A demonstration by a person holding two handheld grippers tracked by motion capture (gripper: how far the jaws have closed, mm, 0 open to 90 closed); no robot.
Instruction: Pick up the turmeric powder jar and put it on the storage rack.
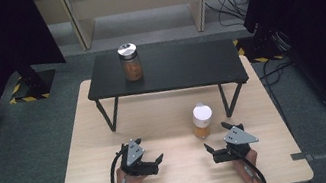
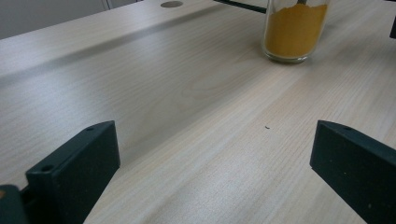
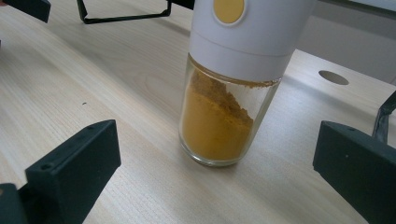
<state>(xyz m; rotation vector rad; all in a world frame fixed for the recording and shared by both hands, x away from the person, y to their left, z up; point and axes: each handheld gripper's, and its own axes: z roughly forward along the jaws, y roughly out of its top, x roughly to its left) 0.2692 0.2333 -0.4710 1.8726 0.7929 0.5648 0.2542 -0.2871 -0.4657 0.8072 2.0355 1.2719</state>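
Observation:
A glass spice jar (image 1: 202,121) with a white lid, holding orange-yellow powder, stands upright on the wooden table (image 1: 176,180). In the right gripper view the spice jar (image 3: 229,107) is close ahead, just beyond and between my open jaws. My right gripper (image 1: 215,137) sits just right of and below it, open and apart from the glass. My left gripper (image 1: 158,163) rests low over the table further left, open and holding nothing. From the left gripper (image 2: 215,158), the spice jar (image 2: 294,32) stands farther off at the upper right.
A low black shelf (image 1: 167,68) on metal legs stands across the far half of the table. On its left part is a glass jar (image 1: 130,62) with a silver lid and brown contents. Dark curtains flank both sides; cables lie on the floor at right.

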